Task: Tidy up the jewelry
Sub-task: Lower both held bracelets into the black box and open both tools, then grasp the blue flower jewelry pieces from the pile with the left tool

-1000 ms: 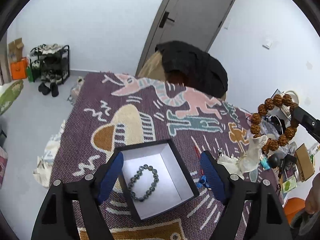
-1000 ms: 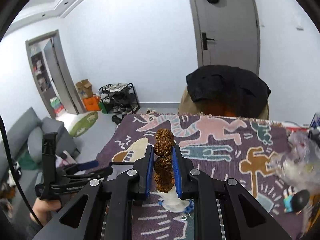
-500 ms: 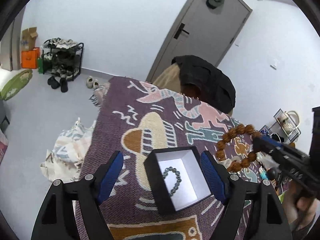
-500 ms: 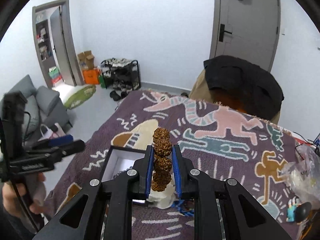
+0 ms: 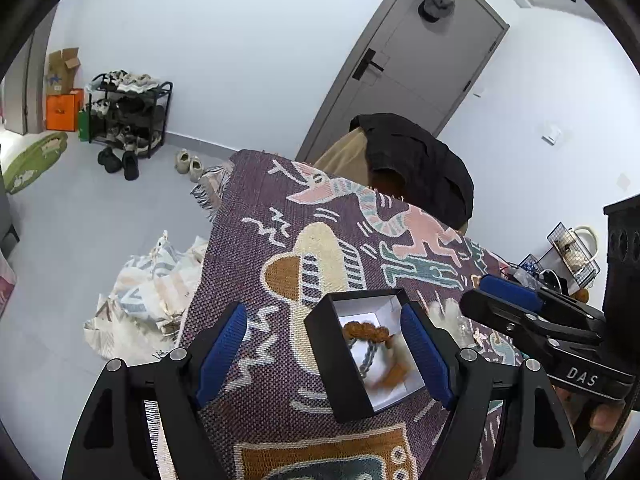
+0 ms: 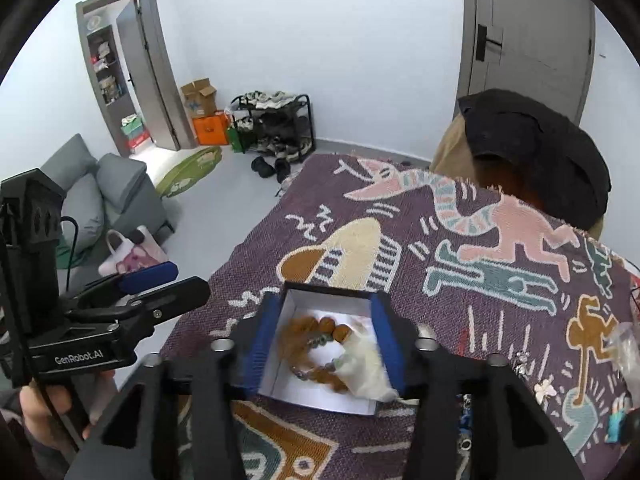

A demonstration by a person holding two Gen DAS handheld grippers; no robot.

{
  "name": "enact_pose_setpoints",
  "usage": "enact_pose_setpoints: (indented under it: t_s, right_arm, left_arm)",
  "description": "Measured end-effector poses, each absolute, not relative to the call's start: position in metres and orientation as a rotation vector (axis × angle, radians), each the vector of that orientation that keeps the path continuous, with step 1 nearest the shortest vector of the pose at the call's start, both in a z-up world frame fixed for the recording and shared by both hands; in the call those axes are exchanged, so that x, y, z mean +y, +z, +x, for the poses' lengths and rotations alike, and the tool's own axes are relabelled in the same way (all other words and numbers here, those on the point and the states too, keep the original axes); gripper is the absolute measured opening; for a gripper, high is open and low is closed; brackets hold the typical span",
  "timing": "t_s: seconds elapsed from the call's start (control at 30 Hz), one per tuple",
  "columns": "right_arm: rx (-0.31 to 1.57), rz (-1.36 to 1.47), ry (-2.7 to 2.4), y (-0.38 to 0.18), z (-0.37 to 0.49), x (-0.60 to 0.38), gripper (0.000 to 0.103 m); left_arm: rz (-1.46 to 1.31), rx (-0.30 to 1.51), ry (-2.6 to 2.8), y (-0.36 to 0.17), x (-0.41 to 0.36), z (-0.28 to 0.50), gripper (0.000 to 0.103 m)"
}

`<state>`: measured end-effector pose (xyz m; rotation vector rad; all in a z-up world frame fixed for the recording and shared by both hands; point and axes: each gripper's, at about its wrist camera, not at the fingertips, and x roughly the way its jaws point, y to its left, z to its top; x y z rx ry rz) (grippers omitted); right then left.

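Hovering over the small black box (image 6: 280,364) with a white lining, the right gripper (image 6: 325,346) has its jaws opening, the blue pads standing on either side of the box's inside without pressing on anything. The brown bead bracelet (image 6: 320,328) appears blurred between those pads, inside the box, and it touches neither pad. A dark green bead bracelet (image 6: 316,344) lies on the white lining under it, and a pale tassel (image 6: 368,368) spreads toward the box's near right corner.

The box rests on a purple woven cloth (image 6: 440,264) patterned with animal figures. From the left wrist view the same box (image 5: 332,360) sits between the fingers of the left gripper (image 5: 324,354), whose jaws stand wide apart; the right blue pad is just beside the box's right wall, while the left pad is well clear of it. Whether that right pad actually touches the wall cannot be told. Brown beads (image 5: 366,332) and the greenish strand (image 5: 366,356) show inside, smeared by motion.

A person's hand (image 6: 44,412) grips the left tool's handle at the lower left of the right wrist view. A chair draped with a black jacket (image 6: 536,148) stands at the far edge of the cloth.
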<state>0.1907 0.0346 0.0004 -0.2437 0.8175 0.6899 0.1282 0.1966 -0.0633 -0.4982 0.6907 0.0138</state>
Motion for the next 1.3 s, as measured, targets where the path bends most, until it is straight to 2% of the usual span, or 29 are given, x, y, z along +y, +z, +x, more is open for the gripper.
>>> enact_pose_setpoints:
  t_s: [0.47,1.1,1.3]
  right_arm:
    - [0.839,-0.161,0.614,-0.005,0.198,-0.032,0.051]
    - [0.908,0.03,0.464,-0.042,0.217,-0.162,0.051]
    - [0.932,0.094,0.44,-0.06,0.22,-0.192,0.051]
  left_arm:
    - [-0.45,0.71,-0.016,-0.06,0.165,0.141,0.08]
    - [-0.277,0.789,-0.162,-0.064,0.046,0.175,0.08]
    - [-0.197,0.839,-0.222,-0.076,0.003,0.185,0.066]
